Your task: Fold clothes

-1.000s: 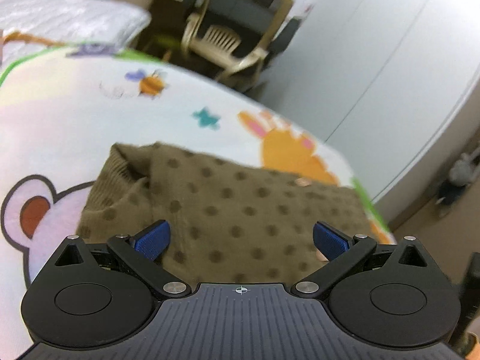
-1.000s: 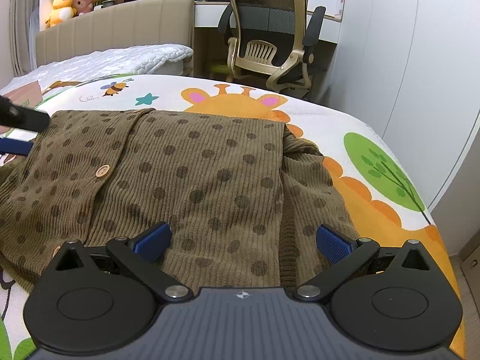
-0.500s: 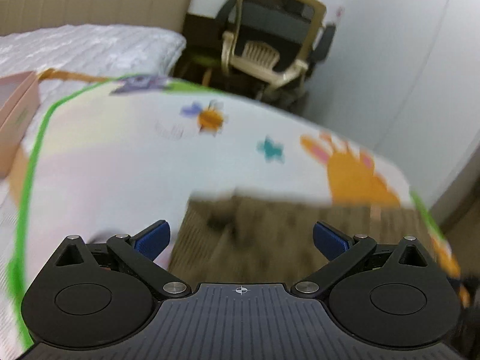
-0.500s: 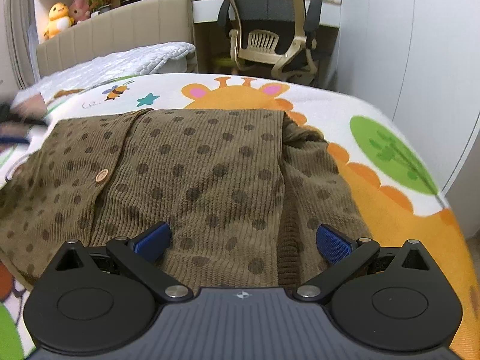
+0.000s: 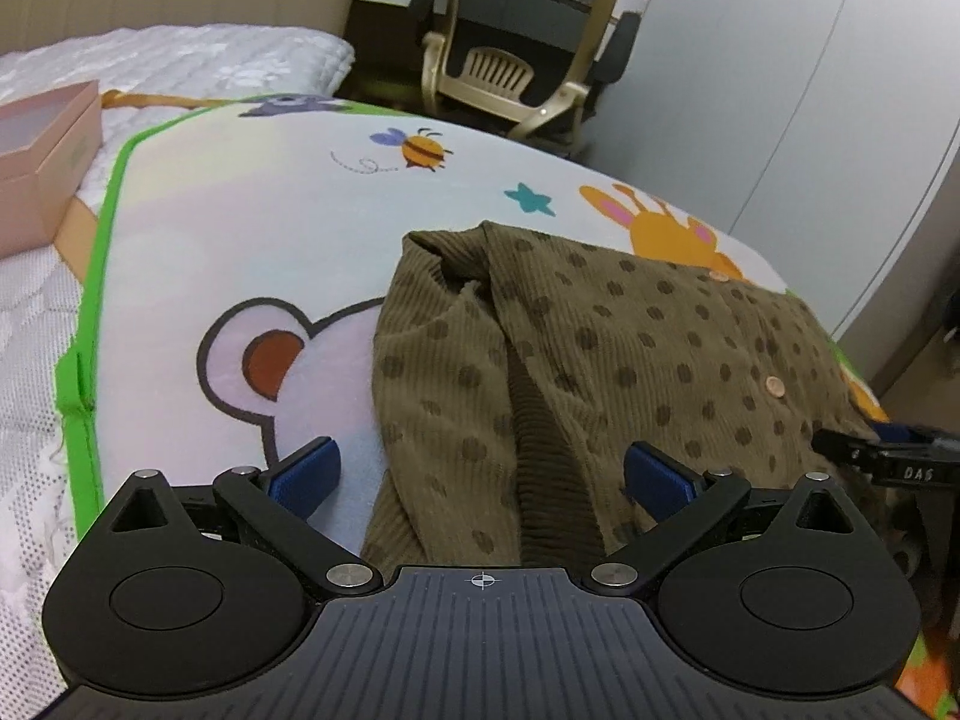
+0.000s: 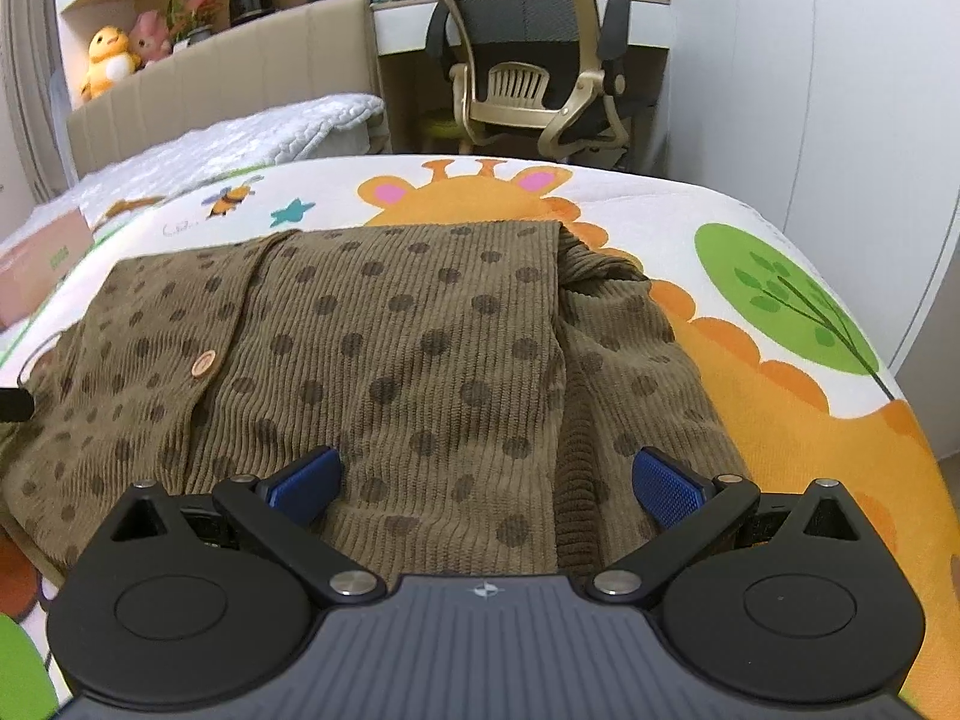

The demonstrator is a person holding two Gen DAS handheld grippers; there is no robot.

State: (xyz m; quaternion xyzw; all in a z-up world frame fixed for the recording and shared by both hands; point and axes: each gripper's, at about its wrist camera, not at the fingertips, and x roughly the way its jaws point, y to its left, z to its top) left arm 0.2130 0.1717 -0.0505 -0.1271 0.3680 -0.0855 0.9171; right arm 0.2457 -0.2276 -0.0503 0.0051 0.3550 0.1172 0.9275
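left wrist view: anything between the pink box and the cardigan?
Only bare printed mat between the pink box and the cardigan, with a bear-ear drawing on it. Left wrist view shows it.

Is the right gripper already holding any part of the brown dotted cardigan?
No, the right gripper is open above the cardigan, with no fabric pinched between its blue pads.

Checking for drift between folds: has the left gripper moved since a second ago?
Yes. The left gripper swung left: the cardigan now sits right of centre, and a pink box appeared.
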